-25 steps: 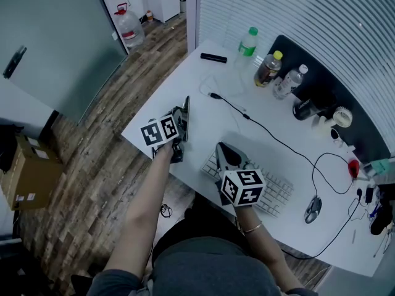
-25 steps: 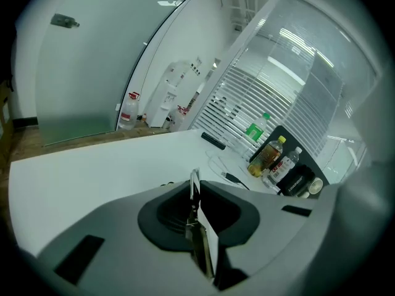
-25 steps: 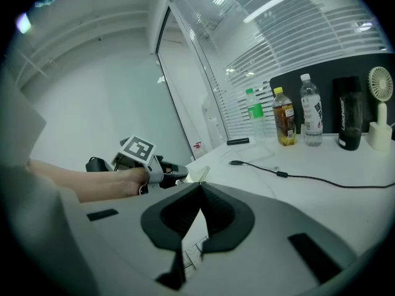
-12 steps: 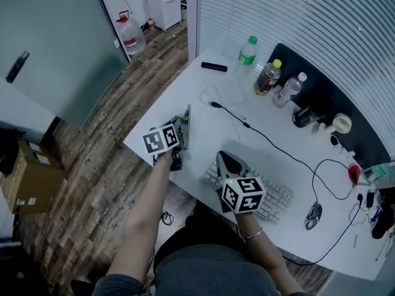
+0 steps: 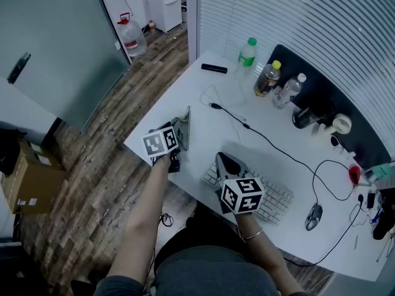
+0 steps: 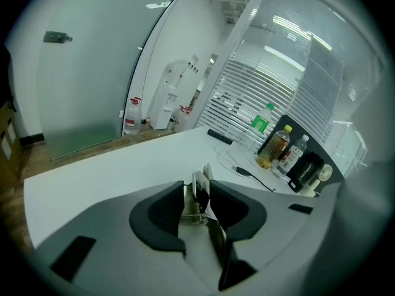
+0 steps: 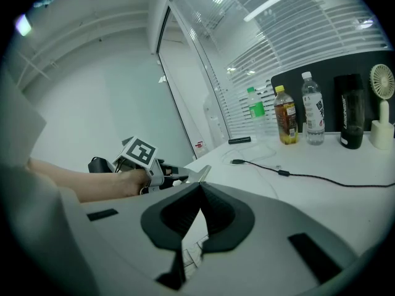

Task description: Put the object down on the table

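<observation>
Looking down in the head view, a white surface (image 5: 216,122) runs diagonally from the upper middle to the lower right. Wooden floor (image 5: 99,165) lies at left, a frosted glass wall (image 5: 55,42) fills the upper left, and blinds (image 5: 296,17) cross the upper right. Bottles (image 5: 266,78), a black cable (image 5: 271,137), a keyboard (image 5: 274,197) and a mouse (image 5: 313,213) crowd the right half. The stretch toward the surface's left corner is bare, and its edge runs just beside the left gripper (image 5: 180,130). A thin metal object (image 5: 187,121) stands upright on its edge there, between that gripper's jaws. The right gripper (image 5: 227,162) hovers over the keyboard at lower center.

In the left gripper view, the left gripper (image 6: 196,197) is opening, with the thin metal object (image 6: 201,189) upright between its jaws and a gap showing on the object's left. Bare surface (image 6: 123,165) spreads ahead toward the bottles (image 6: 278,145) at right.

In the right gripper view, the right gripper (image 7: 199,193) is closed tip to tip on nothing, with keyboard (image 7: 192,254) keys below. At left center, the left gripper (image 7: 176,177) sits near the surface's (image 7: 345,196) edge, the thin metal object (image 7: 201,172) at its tip.
</observation>
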`<state>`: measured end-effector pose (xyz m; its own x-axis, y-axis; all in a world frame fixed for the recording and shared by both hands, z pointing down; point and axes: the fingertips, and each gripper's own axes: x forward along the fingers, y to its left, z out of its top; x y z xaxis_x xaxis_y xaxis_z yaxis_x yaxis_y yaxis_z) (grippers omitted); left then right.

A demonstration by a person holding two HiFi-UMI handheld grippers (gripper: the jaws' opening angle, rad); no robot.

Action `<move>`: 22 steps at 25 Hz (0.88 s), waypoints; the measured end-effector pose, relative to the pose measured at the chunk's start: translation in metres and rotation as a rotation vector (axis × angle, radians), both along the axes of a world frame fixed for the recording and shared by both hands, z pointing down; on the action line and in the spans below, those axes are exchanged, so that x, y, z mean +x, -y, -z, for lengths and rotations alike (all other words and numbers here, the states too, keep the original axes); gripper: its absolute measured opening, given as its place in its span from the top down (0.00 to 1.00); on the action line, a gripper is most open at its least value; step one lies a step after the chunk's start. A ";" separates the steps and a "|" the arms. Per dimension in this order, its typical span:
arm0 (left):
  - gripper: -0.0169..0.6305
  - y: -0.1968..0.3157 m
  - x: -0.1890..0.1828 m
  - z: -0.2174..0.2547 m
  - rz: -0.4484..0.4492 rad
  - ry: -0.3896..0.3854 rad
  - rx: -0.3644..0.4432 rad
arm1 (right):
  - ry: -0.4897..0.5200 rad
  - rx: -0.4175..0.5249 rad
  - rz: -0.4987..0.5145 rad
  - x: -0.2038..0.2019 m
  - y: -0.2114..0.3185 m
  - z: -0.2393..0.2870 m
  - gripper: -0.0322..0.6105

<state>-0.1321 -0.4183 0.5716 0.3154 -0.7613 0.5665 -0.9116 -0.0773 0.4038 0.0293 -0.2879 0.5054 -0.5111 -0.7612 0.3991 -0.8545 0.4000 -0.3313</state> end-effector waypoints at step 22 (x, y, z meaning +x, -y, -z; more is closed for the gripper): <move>0.86 -0.066 -0.043 0.054 -0.035 0.194 0.169 | -0.023 0.043 0.024 -0.012 -0.026 0.014 0.94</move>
